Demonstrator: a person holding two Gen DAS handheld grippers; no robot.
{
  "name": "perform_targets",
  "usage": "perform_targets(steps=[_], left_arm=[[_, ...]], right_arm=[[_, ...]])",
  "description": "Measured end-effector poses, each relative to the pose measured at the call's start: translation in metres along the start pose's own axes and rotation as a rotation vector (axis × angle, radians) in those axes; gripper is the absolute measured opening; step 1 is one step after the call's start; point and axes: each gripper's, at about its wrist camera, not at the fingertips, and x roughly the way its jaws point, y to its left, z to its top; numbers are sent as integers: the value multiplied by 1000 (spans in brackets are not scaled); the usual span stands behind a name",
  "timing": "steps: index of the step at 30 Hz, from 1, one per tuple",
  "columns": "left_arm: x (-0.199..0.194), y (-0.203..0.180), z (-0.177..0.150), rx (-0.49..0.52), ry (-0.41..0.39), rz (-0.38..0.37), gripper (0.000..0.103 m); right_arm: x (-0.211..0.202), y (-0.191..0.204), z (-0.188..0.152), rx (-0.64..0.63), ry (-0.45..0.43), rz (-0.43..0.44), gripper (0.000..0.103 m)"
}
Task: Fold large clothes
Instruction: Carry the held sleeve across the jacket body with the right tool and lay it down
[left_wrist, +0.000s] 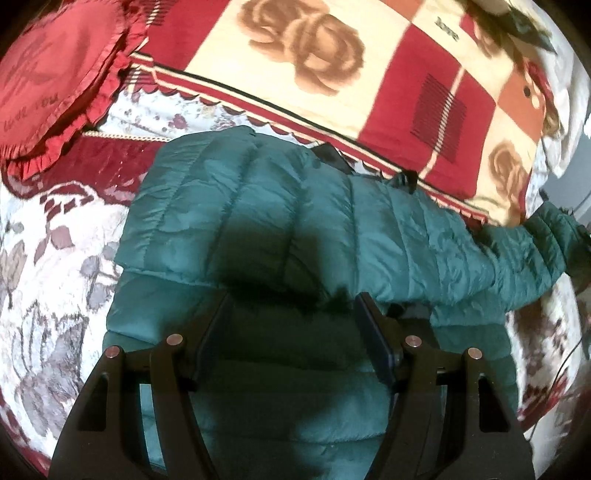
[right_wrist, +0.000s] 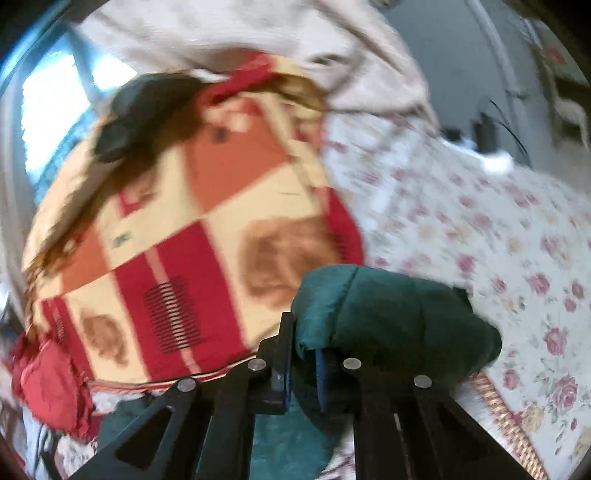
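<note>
A teal quilted puffer jacket (left_wrist: 295, 206) lies spread on the bed, one part folded over its lower body, a sleeve reaching to the right (left_wrist: 535, 251). My left gripper (left_wrist: 291, 299) is open, hovering just above the jacket's folded edge with nothing between the fingers. My right gripper (right_wrist: 304, 332) is shut on a bunched teal fold of the jacket (right_wrist: 391, 317) and holds it lifted above the bed. The right view is blurred by motion.
A red, cream and orange rose-patterned blanket (left_wrist: 332, 74) lies behind the jacket. A red frilled cushion (left_wrist: 55, 74) sits at the far left. The floral bedspread (right_wrist: 498, 240) extends to the right. A window (right_wrist: 48, 110) is at the left.
</note>
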Motion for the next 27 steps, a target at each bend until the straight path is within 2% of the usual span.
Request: perform_targets(steps=[4, 6, 13, 17, 20, 23, 24, 25, 27], left_arm=[[-11, 2, 0, -12, -27, -12, 68], [-16, 3, 1, -10, -42, -9, 68], [-23, 14, -1, -29, -47, -15, 68], [-25, 19, -2, -24, -44, -6, 68], [-25, 22, -2, -32, -42, -10, 68], [-25, 26, -1, -37, -42, -10, 68], [-24, 27, -1, -39, -42, -11, 68], [-24, 28, 0, -45, -44, -13, 68], [-24, 31, 1, -62, -43, -16, 68]], right_arm=[[1, 65, -17, -108, 54, 113, 9], [10, 106, -36, -182, 119, 172, 9], [56, 215, -142, -398, 308, 299, 9], [90, 242, -204, -454, 444, 320, 9], [107, 246, -233, -474, 558, 286, 10], [104, 230, -227, -373, 538, 321, 13], [102, 226, -223, -350, 526, 327, 24], [99, 224, -219, -331, 508, 334, 48], [95, 228, -214, -328, 471, 346, 62]])
